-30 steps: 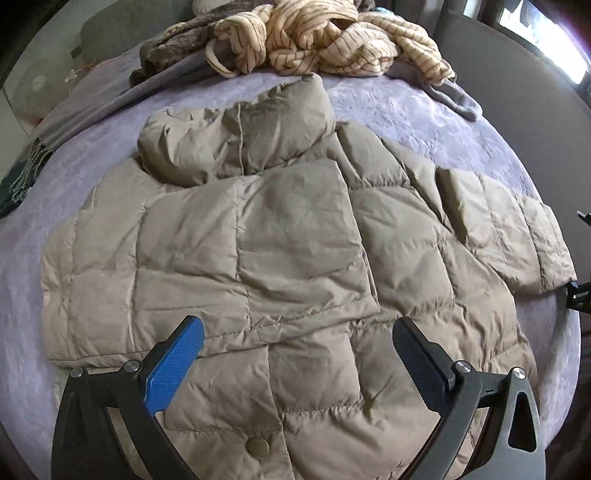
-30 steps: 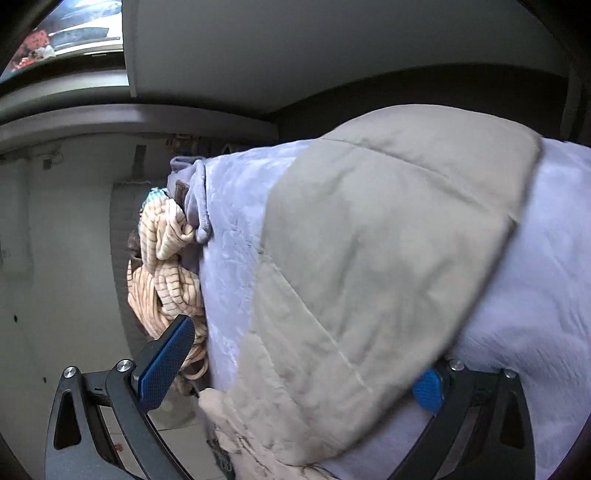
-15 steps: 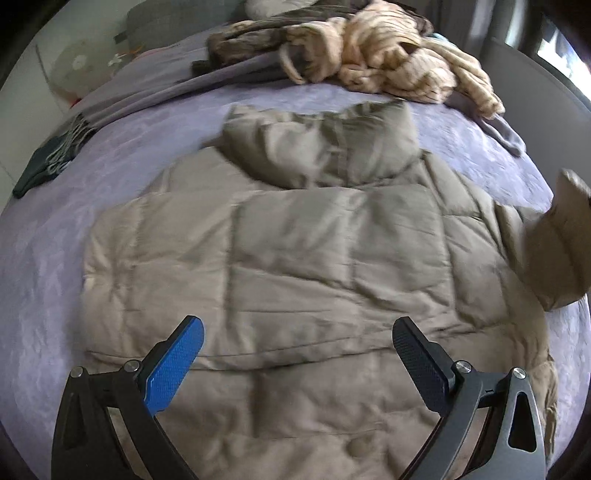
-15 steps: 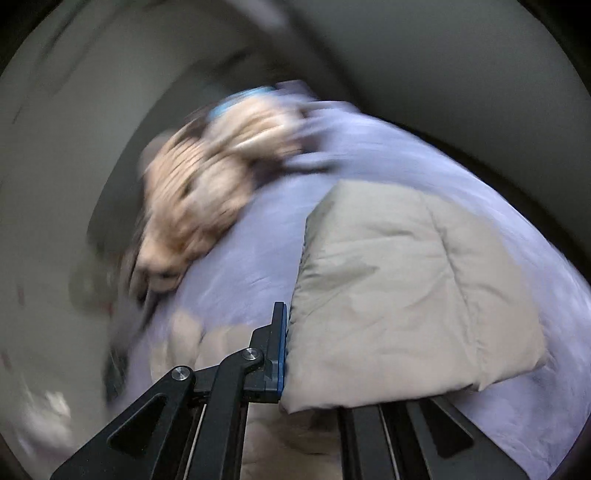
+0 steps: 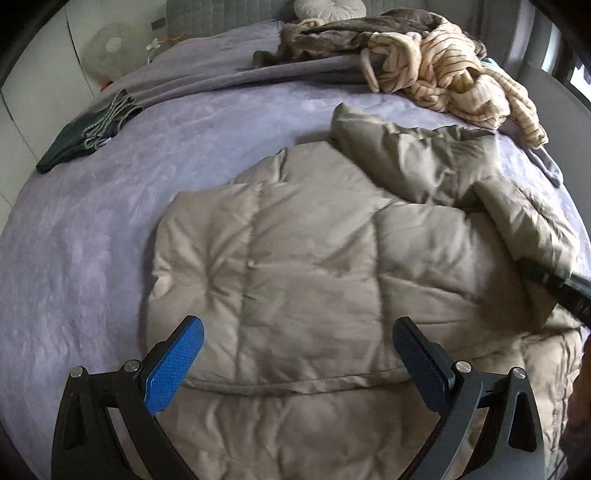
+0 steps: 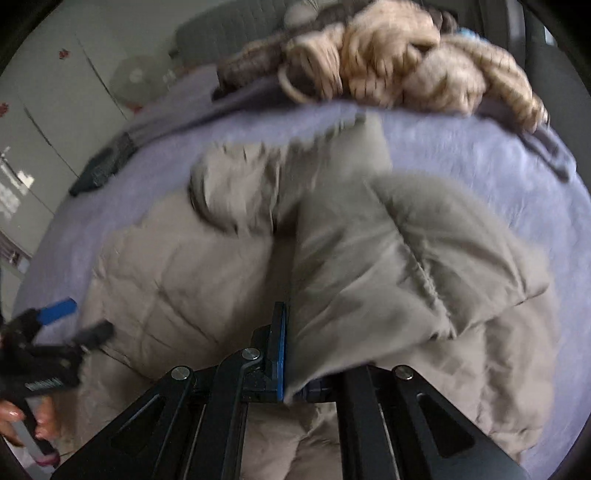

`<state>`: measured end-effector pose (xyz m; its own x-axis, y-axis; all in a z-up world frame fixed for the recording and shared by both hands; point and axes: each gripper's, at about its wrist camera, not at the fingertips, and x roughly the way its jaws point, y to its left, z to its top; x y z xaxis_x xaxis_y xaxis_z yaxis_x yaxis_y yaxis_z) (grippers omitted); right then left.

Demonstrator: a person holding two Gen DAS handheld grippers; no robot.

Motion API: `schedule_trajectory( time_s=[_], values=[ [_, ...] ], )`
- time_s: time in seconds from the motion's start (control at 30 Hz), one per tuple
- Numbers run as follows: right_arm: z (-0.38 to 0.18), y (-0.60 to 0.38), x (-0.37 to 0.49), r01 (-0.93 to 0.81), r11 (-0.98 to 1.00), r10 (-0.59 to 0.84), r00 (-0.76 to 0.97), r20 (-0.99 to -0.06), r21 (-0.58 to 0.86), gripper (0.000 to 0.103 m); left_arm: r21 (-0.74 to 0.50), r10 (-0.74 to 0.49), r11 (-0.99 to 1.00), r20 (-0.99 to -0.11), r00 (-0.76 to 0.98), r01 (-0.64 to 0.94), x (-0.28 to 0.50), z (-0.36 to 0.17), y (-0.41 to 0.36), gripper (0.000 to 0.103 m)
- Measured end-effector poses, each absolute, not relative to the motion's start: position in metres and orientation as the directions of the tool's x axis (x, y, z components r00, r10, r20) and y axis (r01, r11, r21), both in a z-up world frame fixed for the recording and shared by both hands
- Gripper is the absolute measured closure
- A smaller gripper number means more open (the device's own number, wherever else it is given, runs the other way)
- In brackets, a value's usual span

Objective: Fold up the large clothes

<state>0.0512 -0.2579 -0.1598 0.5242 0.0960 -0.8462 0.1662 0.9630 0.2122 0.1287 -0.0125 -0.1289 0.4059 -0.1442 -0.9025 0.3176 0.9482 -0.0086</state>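
A beige quilted puffer jacket [image 5: 295, 258] lies spread on the lavender bed cover [image 5: 92, 240], its left sleeve folded across the body. My left gripper [image 5: 295, 354] is open and empty, hovering above the jacket's lower half. My right gripper [image 6: 291, 354] is shut on the jacket's right sleeve [image 6: 388, 280] and holds it lifted over the jacket body. That sleeve also shows at the right of the left wrist view [image 5: 524, 214], with the right gripper's dark body beside it. The left gripper shows in the right wrist view [image 6: 74, 321], open.
A cream striped garment [image 5: 454, 70] and a brown one [image 5: 332, 33] are piled at the bed's far edge. A dark folded cloth [image 5: 85, 140] lies at the far left. A fan [image 5: 107, 46] stands beyond the bed.
My right gripper closed on the right sleeve and carried it up and inward over the jacket. The left gripper stayed open and its view swung leftward.
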Motion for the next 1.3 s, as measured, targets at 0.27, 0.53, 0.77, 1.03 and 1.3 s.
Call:
schedule_trajectory(
  time_s=[0.27,0.53,0.77,1.03,1.3],
  values=[
    [-0.170,-0.287,0.034,0.307,0.858,0.228,0.490,-0.842,0.411,0.026,-0.075,-0.192,0.947,-0.912,0.363,0.314,0.140,-0.142,-0.005,0.001],
    [-0.165,-0.374,-0.007,0.551,0.520,0.198,0.665,-0.720,0.653,0.037,-0.149,-0.253,0.945,-0.897,0.364,0.290,0.156,-0.137,0.009,0.001],
    [-0.122,-0.318,0.047,0.377,0.752,0.186,0.666,-0.722,0.541,0.094,-0.286,-0.376,0.913,-0.866,0.330,0.290,0.168,-0.129,0.035,0.001],
    [-0.143,-0.189,0.068,0.069,0.972,0.160,0.515,-0.842,0.227,0.083,-0.539,-0.584,0.810,-0.775,0.242,0.231,0.180,-0.131,0.050,0.001],
    [-0.152,-0.218,0.016,0.130,0.935,0.250,0.423,-0.871,0.331,0.039,-0.623,-0.671,0.734,-0.727,0.146,0.269,0.181,-0.135,0.016,0.001]
  ],
)
